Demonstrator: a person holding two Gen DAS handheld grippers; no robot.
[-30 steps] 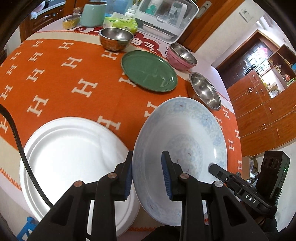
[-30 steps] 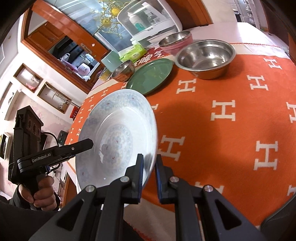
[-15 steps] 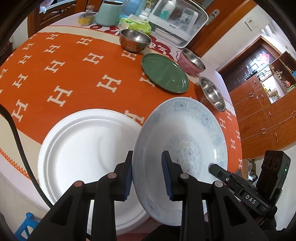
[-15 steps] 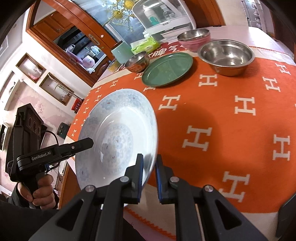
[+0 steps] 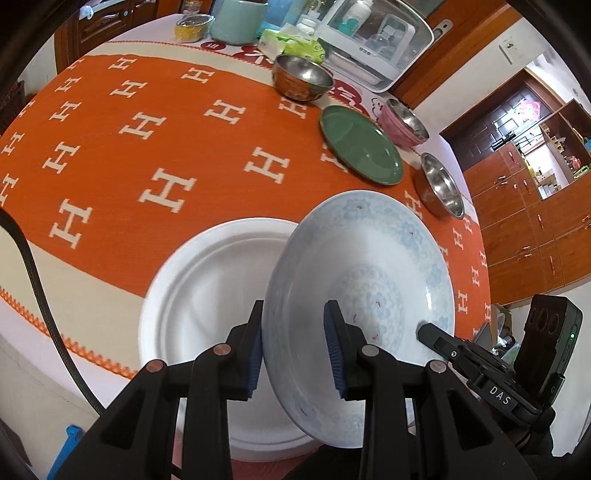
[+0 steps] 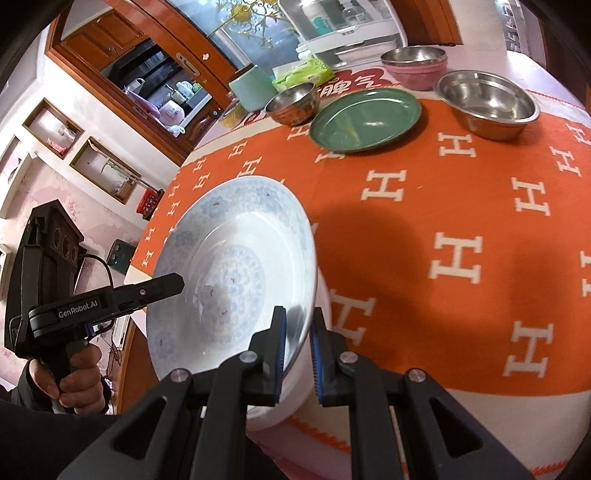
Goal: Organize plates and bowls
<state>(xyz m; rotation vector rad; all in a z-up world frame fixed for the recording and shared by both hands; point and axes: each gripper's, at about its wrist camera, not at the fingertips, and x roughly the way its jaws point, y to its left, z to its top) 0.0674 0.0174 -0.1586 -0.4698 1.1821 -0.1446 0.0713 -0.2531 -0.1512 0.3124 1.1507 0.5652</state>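
Note:
Both grippers hold one white bowl with a pale blue pattern [image 5: 369,280] [image 6: 236,266] by opposite rims, lifted and tilted. My left gripper [image 5: 295,347] is shut on its near rim. My right gripper [image 6: 297,347] is shut on the other rim. Under and left of the bowl a large white plate [image 5: 199,295] lies at the table's near edge; only a sliver of it shows in the right wrist view [image 6: 273,413]. A green plate [image 5: 360,146] [image 6: 365,120] lies further back.
An orange H-pattern cloth [image 5: 147,147] covers the table. A steel bowl [image 5: 441,190] [image 6: 487,103], a pink bowl [image 5: 404,123] [image 6: 415,64] and a copper-coloured bowl [image 5: 301,77] [image 6: 293,103] stand near the green plate. A teal canister [image 5: 236,20], a tissue pack [image 5: 291,42] and a white appliance [image 5: 373,40] line the far edge.
Both grippers have carried the patterned bowl toward the near table edge, so it now overlaps the white plate more. The grips have not changed.

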